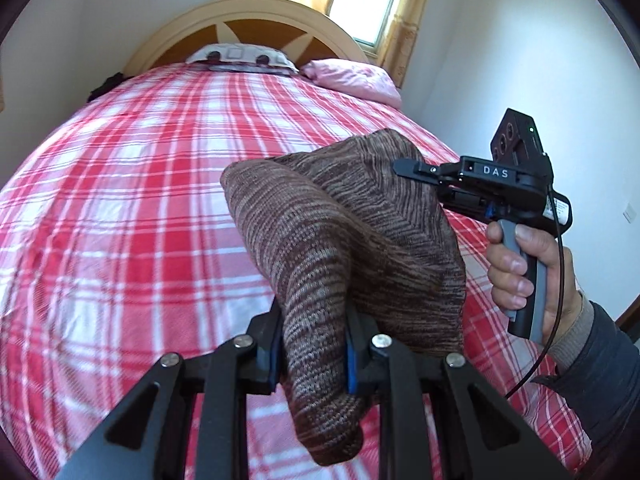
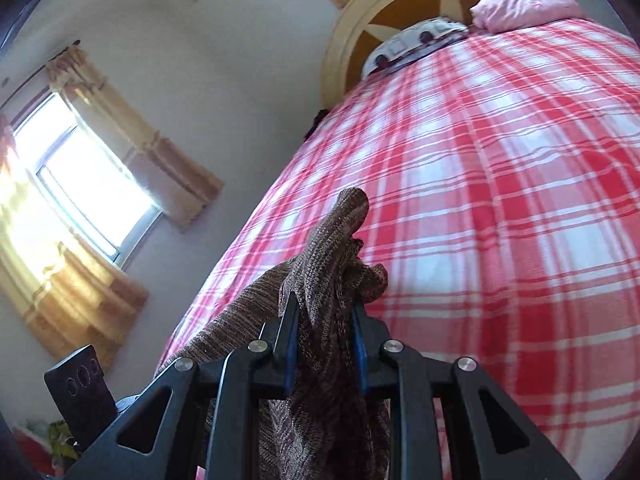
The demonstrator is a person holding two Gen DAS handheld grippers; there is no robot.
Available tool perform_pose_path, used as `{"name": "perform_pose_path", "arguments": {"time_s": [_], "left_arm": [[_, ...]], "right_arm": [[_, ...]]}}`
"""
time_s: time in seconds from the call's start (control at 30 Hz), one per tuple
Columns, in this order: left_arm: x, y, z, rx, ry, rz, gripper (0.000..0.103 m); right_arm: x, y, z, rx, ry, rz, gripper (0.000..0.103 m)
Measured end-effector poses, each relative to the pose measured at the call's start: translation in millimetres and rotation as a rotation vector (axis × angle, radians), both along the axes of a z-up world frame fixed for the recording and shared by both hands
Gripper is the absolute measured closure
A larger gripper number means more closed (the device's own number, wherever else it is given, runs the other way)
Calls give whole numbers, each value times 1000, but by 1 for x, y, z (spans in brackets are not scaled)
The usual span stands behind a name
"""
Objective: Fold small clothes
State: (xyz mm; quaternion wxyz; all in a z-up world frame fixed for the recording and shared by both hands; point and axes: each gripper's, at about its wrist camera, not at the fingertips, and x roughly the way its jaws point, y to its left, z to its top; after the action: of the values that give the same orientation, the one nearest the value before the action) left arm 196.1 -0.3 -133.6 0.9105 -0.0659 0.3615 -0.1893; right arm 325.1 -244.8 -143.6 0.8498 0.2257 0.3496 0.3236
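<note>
A small brown striped knit garment [image 1: 340, 240] hangs in the air above the bed, held by both grippers. My left gripper [image 1: 312, 344] is shut on one edge of it at the bottom of the left wrist view. My right gripper [image 1: 412, 170] grips the other edge at the right there, held by a hand. In the right wrist view the right gripper [image 2: 326, 320] is shut on bunched knit fabric [image 2: 336, 248], which rises between the fingers and drapes off to the left below.
A bed with a red and white plaid cover [image 1: 140, 184] fills the space below. A pink pillow [image 1: 356, 80] and a patterned pillow [image 1: 240, 56] lie by the curved headboard [image 1: 248, 20]. Windows with yellow curtains [image 2: 80, 184] sit in the walls.
</note>
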Motion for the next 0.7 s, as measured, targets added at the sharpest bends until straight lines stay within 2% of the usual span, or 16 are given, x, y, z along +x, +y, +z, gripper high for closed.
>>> {"name": "perform_pose_path", "arguments": {"time_s": [0.7], "left_arm": [[-63,101,5,-45,-21,171,79]], "right_arm": [[-16,129,4,0,3,174,81]]}}
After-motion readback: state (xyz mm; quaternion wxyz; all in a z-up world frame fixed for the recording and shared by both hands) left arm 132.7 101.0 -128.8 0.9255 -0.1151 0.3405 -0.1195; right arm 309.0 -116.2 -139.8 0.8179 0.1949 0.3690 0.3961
